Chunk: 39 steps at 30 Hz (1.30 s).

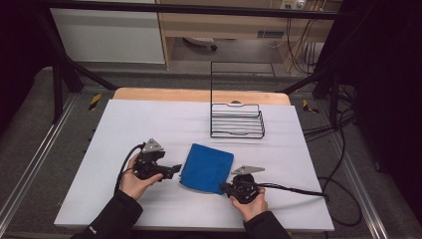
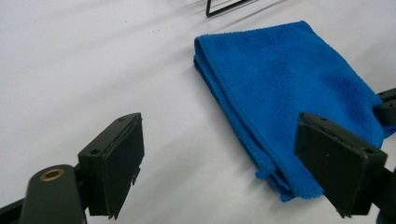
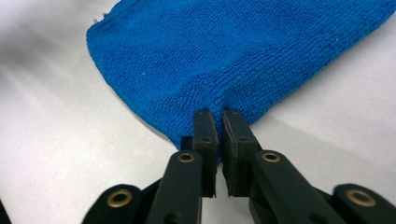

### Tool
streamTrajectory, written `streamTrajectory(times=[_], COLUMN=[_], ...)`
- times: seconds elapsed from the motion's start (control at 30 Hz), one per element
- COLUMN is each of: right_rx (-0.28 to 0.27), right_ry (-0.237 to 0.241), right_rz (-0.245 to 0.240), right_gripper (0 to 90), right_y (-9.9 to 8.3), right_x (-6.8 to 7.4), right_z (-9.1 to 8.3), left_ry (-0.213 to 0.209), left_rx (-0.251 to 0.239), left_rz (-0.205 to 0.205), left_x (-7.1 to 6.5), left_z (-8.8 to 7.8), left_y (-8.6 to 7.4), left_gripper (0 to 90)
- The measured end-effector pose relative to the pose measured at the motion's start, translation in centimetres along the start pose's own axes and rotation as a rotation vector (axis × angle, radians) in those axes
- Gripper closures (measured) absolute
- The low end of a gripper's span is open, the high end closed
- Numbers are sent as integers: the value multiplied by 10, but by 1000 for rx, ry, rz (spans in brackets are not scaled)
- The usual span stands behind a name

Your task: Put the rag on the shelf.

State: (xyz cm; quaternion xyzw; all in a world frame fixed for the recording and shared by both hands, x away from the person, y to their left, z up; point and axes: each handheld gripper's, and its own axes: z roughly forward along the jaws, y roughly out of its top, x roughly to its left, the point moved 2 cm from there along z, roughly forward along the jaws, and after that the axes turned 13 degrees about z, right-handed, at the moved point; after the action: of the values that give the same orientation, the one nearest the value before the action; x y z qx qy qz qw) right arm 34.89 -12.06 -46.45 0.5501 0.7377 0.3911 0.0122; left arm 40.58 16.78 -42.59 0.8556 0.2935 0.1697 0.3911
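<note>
Up close, right tongs (image 3: pixel 219 116) pinching blue cloth (image 3: pixel 233 56); left tongs (image 2: pixel 219 158) spread, empty.

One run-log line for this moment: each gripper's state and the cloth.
right gripper: shut on folded blue microfibre cloth, near edge | left gripper: open, beside cloth, not touching | cloth: flat on white table

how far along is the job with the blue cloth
Done: the blue cloth already lies folded on the white table; layered edges show in the left gripper view. In hand: the right hand-held gripper is pinched shut on the cloth's near edge, while the left hand-held gripper stands open beside the cloth, not touching it. Left: probably another fold or a move, perhaps to the wire rack behind it.
</note>
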Motion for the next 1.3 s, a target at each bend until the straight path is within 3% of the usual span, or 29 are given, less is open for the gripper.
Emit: streamTrajectory(times=[0.33, 0.57, 0.67, 0.73, 0.87, 0.97, 1.2, 1.3], right_rx=[10, 59, 75, 60, -51, -105, -159, -166], right_ry=[0, -42, -51, -34, 7, 16, 7, 6], right_rz=[-3, -44, -70, -85, -111, -122, -144, -129], right_gripper=[868, 858, 800, 725, 536, 426, 293, 290], right_y=[4, -5, -7, -7, 6, 17, 35, 46], right_x=[-21, -25, -28, -31, -35, -41, -58, -64], right_z=[-35, -42, -41, -41, -48, -52, -50, -45], left_ry=[-21, -35, -43, -43, -32, -27, -44, -61], left_rx=[-14, -19, -10, -3, 13, 41, 73, 92], left_rz=[-4, -10, -7, -10, -9, -10, -42, -25], left_x=[-6, -9, -12, -13, -11, -8, 0, -1], left_z=[0, 6, 16, 23, 43, 57, 85, 92], left_y=[2, 14, 23, 28, 39, 44, 46, 44], left_gripper=[164, 166, 169, 180, 230, 286, 523, 569])
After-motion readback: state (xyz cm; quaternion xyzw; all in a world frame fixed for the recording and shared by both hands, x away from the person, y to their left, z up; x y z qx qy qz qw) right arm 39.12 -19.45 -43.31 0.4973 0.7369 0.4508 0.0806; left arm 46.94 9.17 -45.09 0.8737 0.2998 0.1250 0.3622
